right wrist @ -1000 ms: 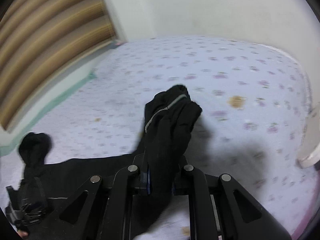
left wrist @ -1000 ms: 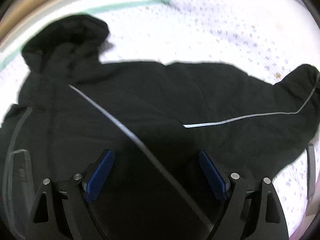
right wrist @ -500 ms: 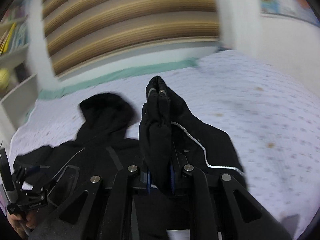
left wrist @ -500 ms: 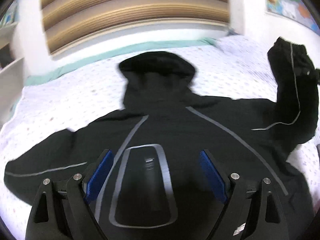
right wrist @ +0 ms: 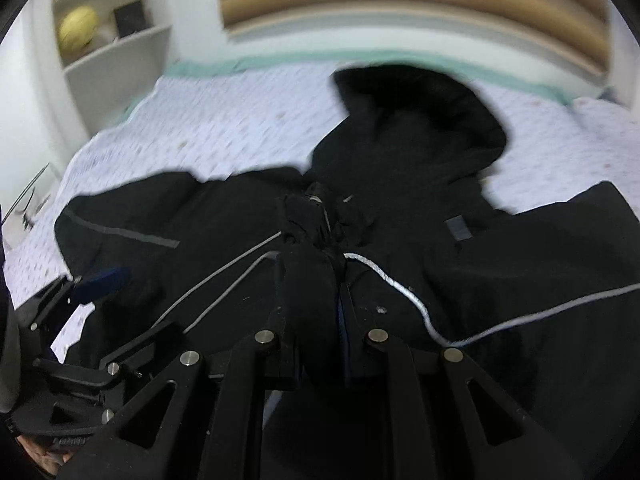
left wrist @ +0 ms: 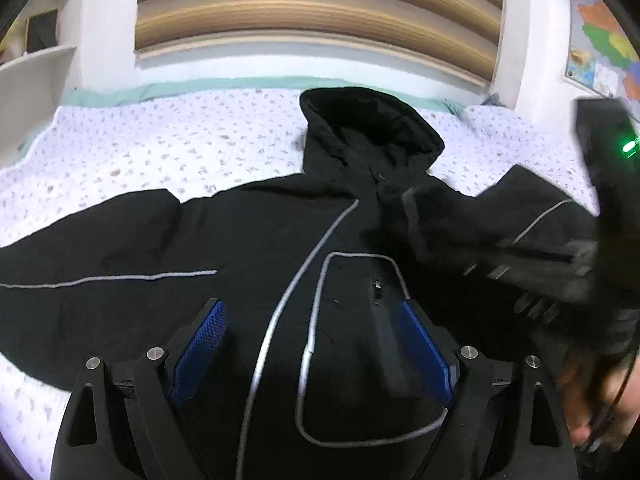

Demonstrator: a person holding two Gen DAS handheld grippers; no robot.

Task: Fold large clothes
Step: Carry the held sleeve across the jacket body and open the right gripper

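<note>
A black hooded jacket point(left wrist: 256, 240) with grey piping lies spread on the bed, hood point(left wrist: 372, 128) toward the headboard, one sleeve point(left wrist: 80, 248) stretched out left. My left gripper point(left wrist: 312, 344) is open and empty, hovering over the jacket's chest. My right gripper point(right wrist: 320, 280) is shut on the cuff of the other sleeve point(right wrist: 308, 232) and holds it over the jacket's chest, below the hood point(right wrist: 416, 112). In the left wrist view the right gripper point(left wrist: 520, 256) comes in from the right with that sleeve. The left gripper also shows in the right wrist view point(right wrist: 100, 280).
The bed has a white sheet with small floral print point(left wrist: 160, 152) and a green edge point(left wrist: 180, 88). A striped wooden headboard point(left wrist: 320, 12) is behind. White shelves point(right wrist: 112, 40) stand at the left. A map poster point(left wrist: 600, 40) hangs on the right wall.
My right gripper has carried the sleeve cuff from the right side of the bed inward over the jacket's chest. My left gripper has swung to face the hood and stayed open.
</note>
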